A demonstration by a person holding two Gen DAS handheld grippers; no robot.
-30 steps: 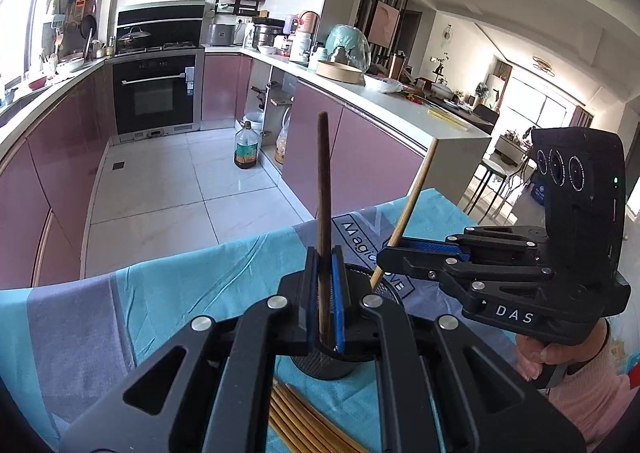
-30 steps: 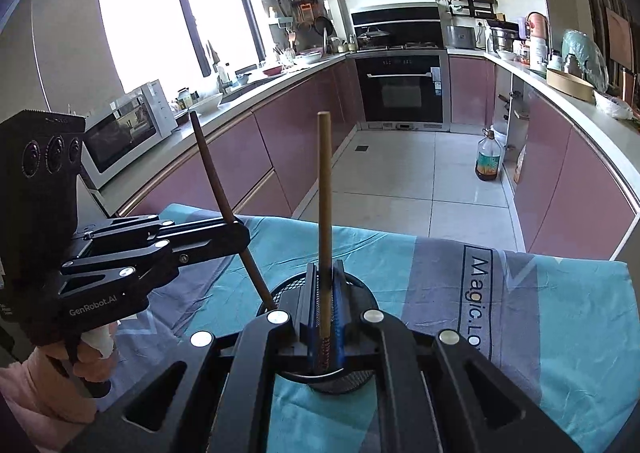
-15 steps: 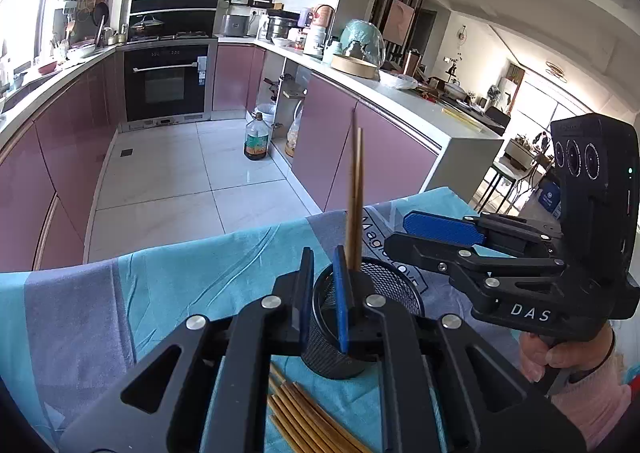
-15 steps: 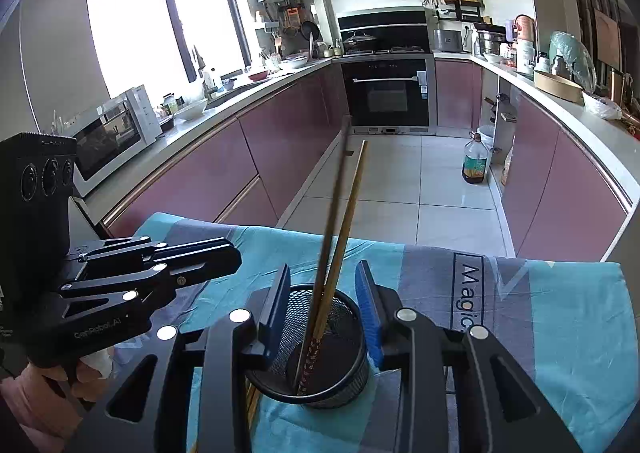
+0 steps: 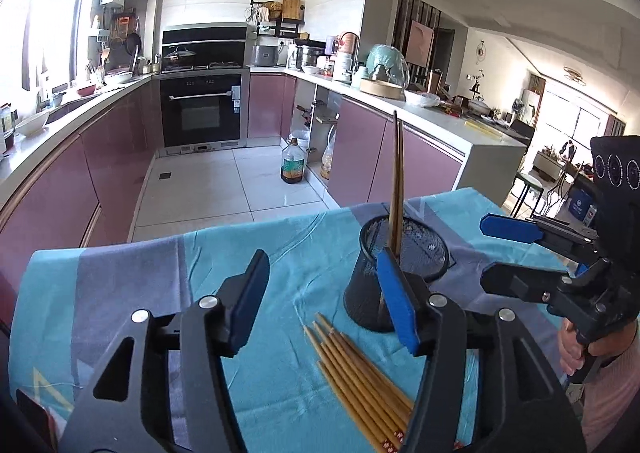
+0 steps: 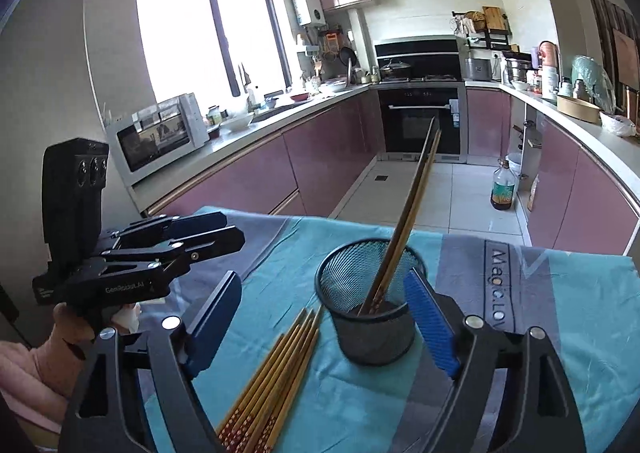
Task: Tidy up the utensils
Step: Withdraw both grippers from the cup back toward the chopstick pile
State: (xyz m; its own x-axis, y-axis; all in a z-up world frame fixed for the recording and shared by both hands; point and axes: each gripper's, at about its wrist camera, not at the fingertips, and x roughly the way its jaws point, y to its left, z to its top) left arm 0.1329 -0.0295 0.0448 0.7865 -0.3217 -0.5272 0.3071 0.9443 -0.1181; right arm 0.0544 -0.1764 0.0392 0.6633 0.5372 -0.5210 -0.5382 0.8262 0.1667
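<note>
Left wrist view: my left gripper (image 5: 324,293) is wide open, holding nothing; two brown chopsticks (image 5: 396,181) stand nearly upright in the black mesh cup (image 5: 400,277), a bundle of tan chopsticks (image 5: 360,377) flat on the blue cloth (image 5: 140,293) just beside it. Right wrist view: my right gripper (image 6: 328,327) is also wide open and empty, the pair (image 6: 404,229) leaning on the cup's (image 6: 372,317) rim, bundle (image 6: 276,373) showing red patterned ends.

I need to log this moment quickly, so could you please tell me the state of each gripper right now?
Left gripper: open, holding nothing.
Right gripper: open, holding nothing.
</note>
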